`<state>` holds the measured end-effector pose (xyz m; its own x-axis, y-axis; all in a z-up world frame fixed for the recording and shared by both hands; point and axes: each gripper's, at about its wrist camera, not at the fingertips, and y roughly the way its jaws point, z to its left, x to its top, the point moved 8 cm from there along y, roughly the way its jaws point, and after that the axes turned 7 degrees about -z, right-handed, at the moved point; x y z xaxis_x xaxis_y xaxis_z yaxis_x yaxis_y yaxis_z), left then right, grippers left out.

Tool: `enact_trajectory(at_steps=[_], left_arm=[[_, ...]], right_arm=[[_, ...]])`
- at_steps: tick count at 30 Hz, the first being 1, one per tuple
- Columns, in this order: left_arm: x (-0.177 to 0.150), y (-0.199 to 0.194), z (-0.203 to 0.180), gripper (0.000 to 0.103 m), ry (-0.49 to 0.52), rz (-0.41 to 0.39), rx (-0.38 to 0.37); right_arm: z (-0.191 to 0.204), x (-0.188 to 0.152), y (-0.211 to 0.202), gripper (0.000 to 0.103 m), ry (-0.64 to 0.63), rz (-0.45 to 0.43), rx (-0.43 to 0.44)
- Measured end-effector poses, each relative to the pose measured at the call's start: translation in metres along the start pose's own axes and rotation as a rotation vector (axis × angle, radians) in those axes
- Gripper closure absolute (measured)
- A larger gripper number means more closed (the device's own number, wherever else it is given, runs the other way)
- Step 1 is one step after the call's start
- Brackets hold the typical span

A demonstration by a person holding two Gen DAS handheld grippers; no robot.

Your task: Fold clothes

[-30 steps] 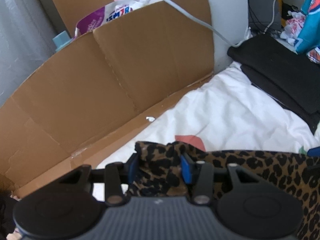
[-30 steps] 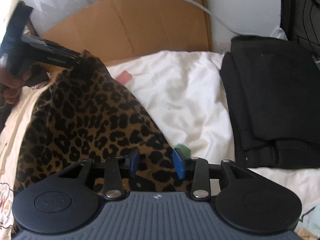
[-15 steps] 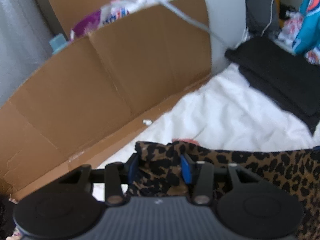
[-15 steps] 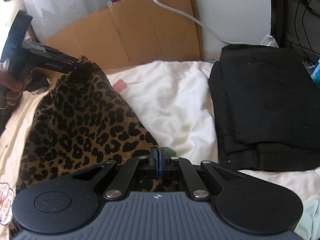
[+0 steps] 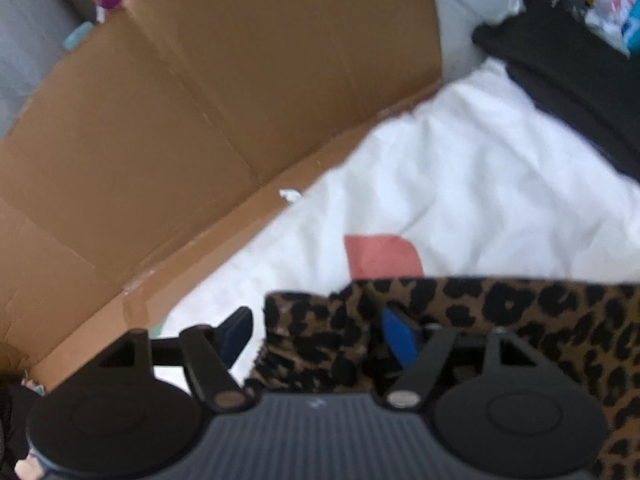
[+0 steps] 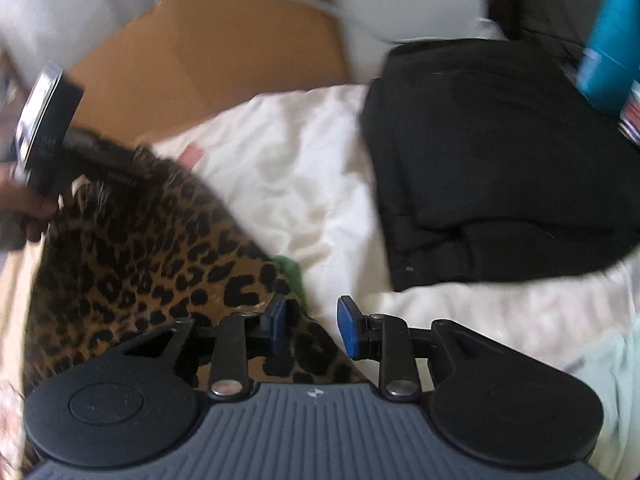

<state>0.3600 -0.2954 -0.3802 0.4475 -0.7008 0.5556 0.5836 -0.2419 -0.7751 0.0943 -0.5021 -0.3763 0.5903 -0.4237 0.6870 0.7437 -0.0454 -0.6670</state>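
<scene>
In the left wrist view, the left gripper [image 5: 316,330] is seen with its jaws spread wide; they have just been opening. A bunched corner of the leopard-print garment [image 5: 520,320] lies between the 2 fingers, close against the right blue pad [image 5: 396,334], while a clear gap is left between the cloth and the left pad [image 5: 236,330]. The cloth is therefore not clamped. From that corner the garment is spread to the right, along the lower edge of the picture, over the white bedding [image 5: 460,168]. A pink patch [image 5: 380,256] on the bedding is shown just beyond the garment's edge. A flattened cardboard sheet [image 5: 200,120] is propped behind the bedding, and a folded black garment [image 5: 568,72] is laid at the upper right.

In the right wrist view, the right gripper [image 6: 312,326] is shown partly open; its jaws have just been opening. The garment's near edge is overlapped by the left blue pad [image 6: 276,322], whereas only white bedding [image 6: 304,184] is seen behind the right pad [image 6: 348,330], and nothing is pinched between them. The leopard-print garment [image 6: 132,264] is stretched away to the upper left, where its far corner is met by the left gripper [image 6: 120,168], held by a hand [image 6: 20,208]; this part is blurred. The folded black garment [image 6: 500,160] is laid well apart on the right, and the cardboard sheet [image 6: 212,52] is stood behind.
</scene>
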Motion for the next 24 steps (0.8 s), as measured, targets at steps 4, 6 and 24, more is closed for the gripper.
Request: enact_trajectory(at_steps=[4,6,24], left_arm=[[0.009,-0.030,0.020,0.014,-0.056,-0.011,-0.018],[0.011,-0.049,0.028,0.016,-0.063,-0.037,-0.022],[-0.058,-0.018,-0.020,0.069,0.009,0.098,-0.159]], right_arm=[[0.004,0.007,-0.020,0.068,0.009,-0.064,0.029],[0.009,0.009,-0.025,0.068,0.022,-0.081,0.049],[0.017,-0.036,0.015,0.094,0.002,0.107,0.061]])
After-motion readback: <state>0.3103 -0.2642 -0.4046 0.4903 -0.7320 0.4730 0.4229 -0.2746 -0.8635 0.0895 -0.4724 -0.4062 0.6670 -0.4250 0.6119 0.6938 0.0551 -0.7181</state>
